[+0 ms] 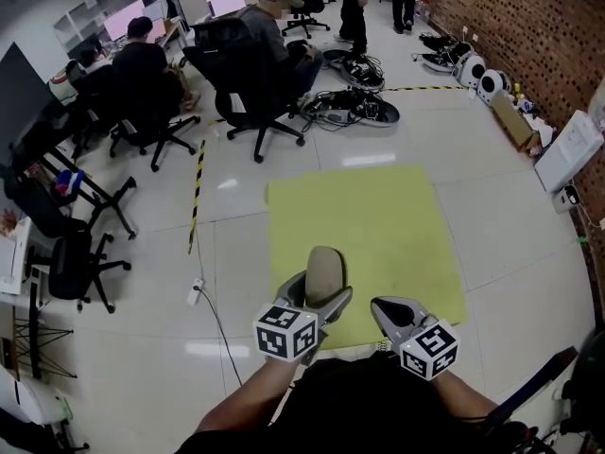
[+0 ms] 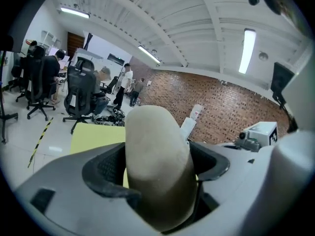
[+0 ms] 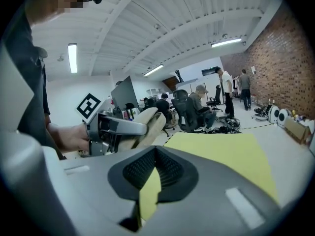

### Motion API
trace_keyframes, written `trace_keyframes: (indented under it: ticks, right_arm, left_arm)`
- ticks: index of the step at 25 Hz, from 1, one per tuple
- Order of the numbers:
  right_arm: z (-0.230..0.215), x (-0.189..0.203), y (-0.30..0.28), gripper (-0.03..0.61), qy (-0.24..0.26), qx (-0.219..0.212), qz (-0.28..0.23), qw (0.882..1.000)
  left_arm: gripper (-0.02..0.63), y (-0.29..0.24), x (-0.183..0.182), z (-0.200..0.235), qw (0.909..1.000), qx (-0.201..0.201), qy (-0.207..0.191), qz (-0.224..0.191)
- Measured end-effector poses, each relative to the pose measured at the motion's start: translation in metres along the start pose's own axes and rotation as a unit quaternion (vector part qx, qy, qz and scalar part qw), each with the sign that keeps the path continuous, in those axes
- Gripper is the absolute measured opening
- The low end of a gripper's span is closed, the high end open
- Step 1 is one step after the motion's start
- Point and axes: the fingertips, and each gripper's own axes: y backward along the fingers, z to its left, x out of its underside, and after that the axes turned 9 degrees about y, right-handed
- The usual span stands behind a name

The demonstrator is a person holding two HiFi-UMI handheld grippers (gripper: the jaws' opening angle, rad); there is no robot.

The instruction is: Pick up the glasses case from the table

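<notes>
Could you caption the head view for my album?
Left gripper holds a beige glasses case over the yellow table; right gripper shut.

The person held both forearms low and near the body, side by side, the left gripper (image 1: 319,293) with its jaws clamped on the upright glasses case (image 1: 324,265), the right gripper (image 1: 386,308) just beside it, jaws pressed together and empty.

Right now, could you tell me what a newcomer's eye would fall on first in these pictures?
First comes the beige glasses case, upright and clamped in the left gripper, seen against the bright yellow table. Beside it, the right gripper is shut and empty. Behind them, people sit in black office chairs at upper left, and a brick wall runs along the right.
</notes>
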Motion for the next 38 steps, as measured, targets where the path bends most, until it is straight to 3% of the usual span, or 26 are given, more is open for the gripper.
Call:
trace_keyframes:
  ticks: [6, 9, 18, 30, 38]
  right_arm:
    - [0.025, 0.001, 0.0, 0.002, 0.005, -0.006, -0.004, 1.0]
    - [0.015, -0.004, 0.012, 0.002, 0.013, -0.01, -0.009, 1.0]
    - [0.058, 0.002, 0.029, 0.002, 0.032, -0.012, -0.02, 0.999]
    - [0.053, 0.037, 0.149, 0.002, 0.052, 0.005, -0.037, 0.998]
    - [0.062, 0.078, 0.243, 0.002, 0.047, -0.002, -0.048, 0.998]
  left_arm:
    - [0.403, 0.032, 0.007, -0.026, 0.9993, 0.029, -0.022, -0.012]
    - [0.402, 0.03, 0.003, -0.042, 0.9991, 0.028, -0.023, -0.022]
    - [0.403, 0.082, 0.02, -0.054, 0.9984, 0.02, -0.032, -0.042]
    - [0.402, 0.075, 0.073, -0.16, 0.9974, 0.025, -0.034, -0.059]
    - [0.402, 0.08, 0.14, -0.242, 0.9983, 0.014, -0.02, -0.053]
